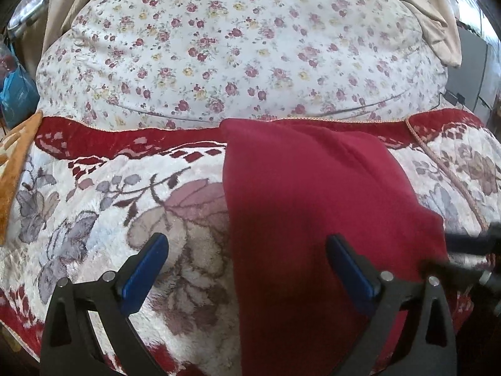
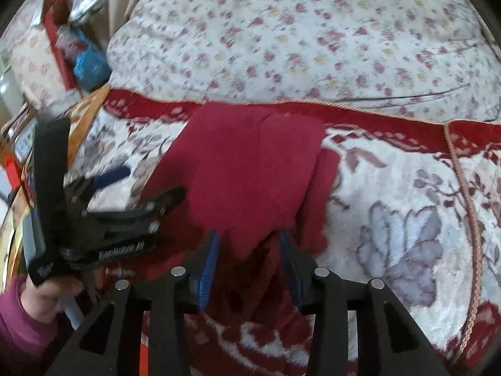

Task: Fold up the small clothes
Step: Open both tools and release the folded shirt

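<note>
Left claw gapes wide over the red cloth's edge at centre frame on the bed's floral blanket; right claw, half-closed, straddles its soft, light near hem, seemingly ungripped.

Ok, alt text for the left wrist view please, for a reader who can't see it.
A dark red garment lies folded on a plush floral blanket, with the left gripper wide open above it, one blue-padded finger over the blanket and the other over the cloth. Behind lies a white, rose-printed quilt, and the right gripper shows blurred at the right edge.
</note>
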A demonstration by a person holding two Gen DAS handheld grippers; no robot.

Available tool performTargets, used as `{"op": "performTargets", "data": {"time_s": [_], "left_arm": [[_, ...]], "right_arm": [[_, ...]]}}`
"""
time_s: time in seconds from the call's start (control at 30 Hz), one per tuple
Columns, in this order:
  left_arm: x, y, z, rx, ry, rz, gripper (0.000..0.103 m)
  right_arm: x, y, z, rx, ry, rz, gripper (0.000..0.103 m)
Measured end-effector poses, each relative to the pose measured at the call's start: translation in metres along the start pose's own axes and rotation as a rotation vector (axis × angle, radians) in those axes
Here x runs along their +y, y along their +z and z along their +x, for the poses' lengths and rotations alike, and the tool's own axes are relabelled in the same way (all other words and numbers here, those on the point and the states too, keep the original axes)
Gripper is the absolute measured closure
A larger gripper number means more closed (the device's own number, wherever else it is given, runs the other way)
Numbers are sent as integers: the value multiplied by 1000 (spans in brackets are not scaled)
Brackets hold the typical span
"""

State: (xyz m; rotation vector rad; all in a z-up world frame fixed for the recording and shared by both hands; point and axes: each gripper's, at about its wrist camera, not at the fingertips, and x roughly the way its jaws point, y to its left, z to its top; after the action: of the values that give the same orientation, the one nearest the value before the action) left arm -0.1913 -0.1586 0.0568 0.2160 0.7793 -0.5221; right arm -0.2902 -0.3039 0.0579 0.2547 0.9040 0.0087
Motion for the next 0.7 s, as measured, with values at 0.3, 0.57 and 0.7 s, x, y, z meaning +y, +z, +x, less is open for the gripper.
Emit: {"op": "performTargets", "data": {"time_s": [0.3,0.57,0.7], "left_arm": [[2,1,-7,-32,28,10,2],[2,4,-17,-65,38,38,2],[5,4,-20,-71,40,39,2]], "right_arm": [[-3,-7,7,19,-61,13,55],[9,8,-25,-100,-113,-9,27],[4,10,-26,-99,-108,42,27]]}}
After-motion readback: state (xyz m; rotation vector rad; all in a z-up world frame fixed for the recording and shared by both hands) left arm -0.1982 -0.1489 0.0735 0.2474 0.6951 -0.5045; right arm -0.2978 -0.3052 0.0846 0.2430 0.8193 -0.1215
